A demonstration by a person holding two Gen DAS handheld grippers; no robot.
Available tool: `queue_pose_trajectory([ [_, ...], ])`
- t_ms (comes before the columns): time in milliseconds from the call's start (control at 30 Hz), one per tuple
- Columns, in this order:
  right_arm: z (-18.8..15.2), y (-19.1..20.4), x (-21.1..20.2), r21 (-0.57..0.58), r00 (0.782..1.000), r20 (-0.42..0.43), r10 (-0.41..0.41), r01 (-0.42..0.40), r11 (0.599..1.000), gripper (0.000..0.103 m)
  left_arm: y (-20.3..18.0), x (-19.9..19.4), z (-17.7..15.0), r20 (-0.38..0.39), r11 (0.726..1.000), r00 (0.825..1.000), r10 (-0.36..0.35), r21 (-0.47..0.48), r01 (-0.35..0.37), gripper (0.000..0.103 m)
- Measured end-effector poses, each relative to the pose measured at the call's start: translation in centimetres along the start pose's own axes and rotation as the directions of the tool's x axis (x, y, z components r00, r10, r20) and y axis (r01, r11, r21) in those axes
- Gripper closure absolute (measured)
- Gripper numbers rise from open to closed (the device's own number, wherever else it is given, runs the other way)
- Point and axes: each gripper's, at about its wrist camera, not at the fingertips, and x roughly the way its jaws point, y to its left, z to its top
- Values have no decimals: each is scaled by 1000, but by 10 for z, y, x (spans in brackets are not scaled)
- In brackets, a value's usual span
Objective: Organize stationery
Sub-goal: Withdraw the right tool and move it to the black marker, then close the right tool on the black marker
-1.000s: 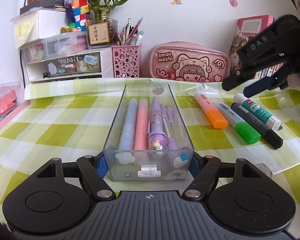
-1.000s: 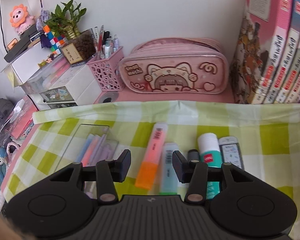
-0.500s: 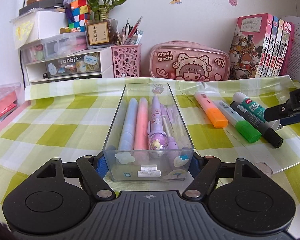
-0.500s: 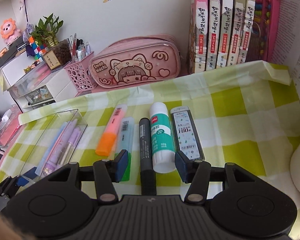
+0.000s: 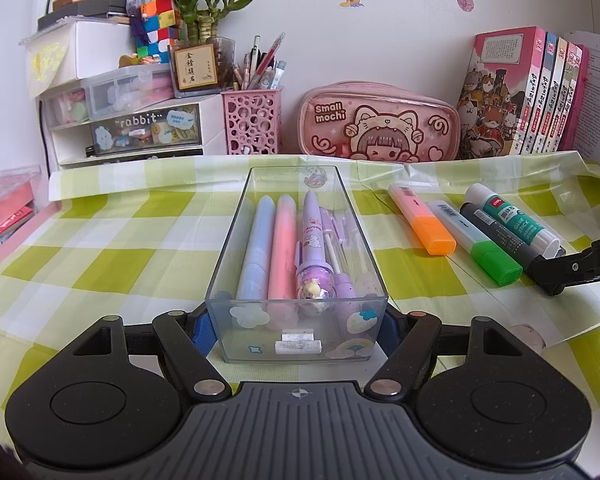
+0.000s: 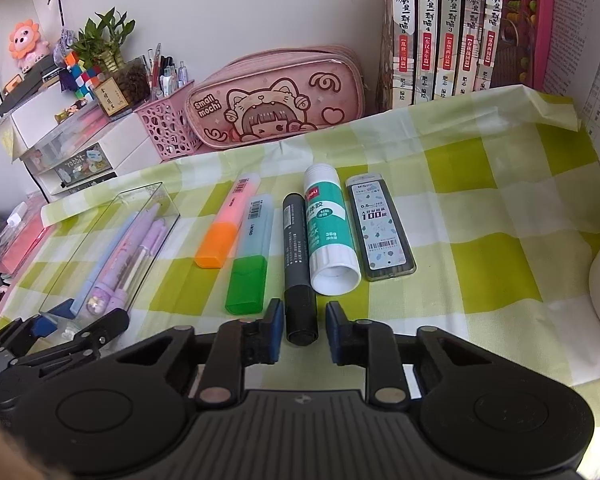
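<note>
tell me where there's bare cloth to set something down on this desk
Bare checked cloth lies right of the lead refill case, out to the tablecloth edge, and left of the clear pen tray. Crowded: the row from orange highlighter to glue stick, where the right claw straddles the black marker.

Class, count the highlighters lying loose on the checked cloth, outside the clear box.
2: the orange highlighter lies nearest the clear box; the green highlighter lies beside it, next to the black marker.
</note>
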Motion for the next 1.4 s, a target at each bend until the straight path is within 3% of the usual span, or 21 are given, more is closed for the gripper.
queue_pose_trajectory([
  [200,-8,4,-8,-25,1000,-17,11,-11,1000,85,0,0,0,0,1000,1000,1,0,-1,30],
  [433,-14,17,-23,-107,995,-96,10,-20,994,84,0,0,0,0,1000,1000,1,1,-1,31],
  [567,-8,15,-25,-101,998,-51,23,-29,995,68,0,0,-1,0,1000,1000,1,2,-1,31],
  [667,-1,12,-18,-95,999,-31,14,-17,995,66,0,0,-1,0,1000,1000,1,2,-1,31],
  [1033,-3,18,3,-142,1000,0,-22,21,990,67,0,0,-1,0,1000,1000,1,2,-1,30],
  [1200,-7,31,5,-210,996,22,-86,89,974,82,-1,0,-1,-1,1000,1000,1,4,-1,30],
  [1400,-6,27,-1,-164,998,28,-62,66,984,82,-1,0,-1,-1,1000,1000,1,4,-1,30],
])
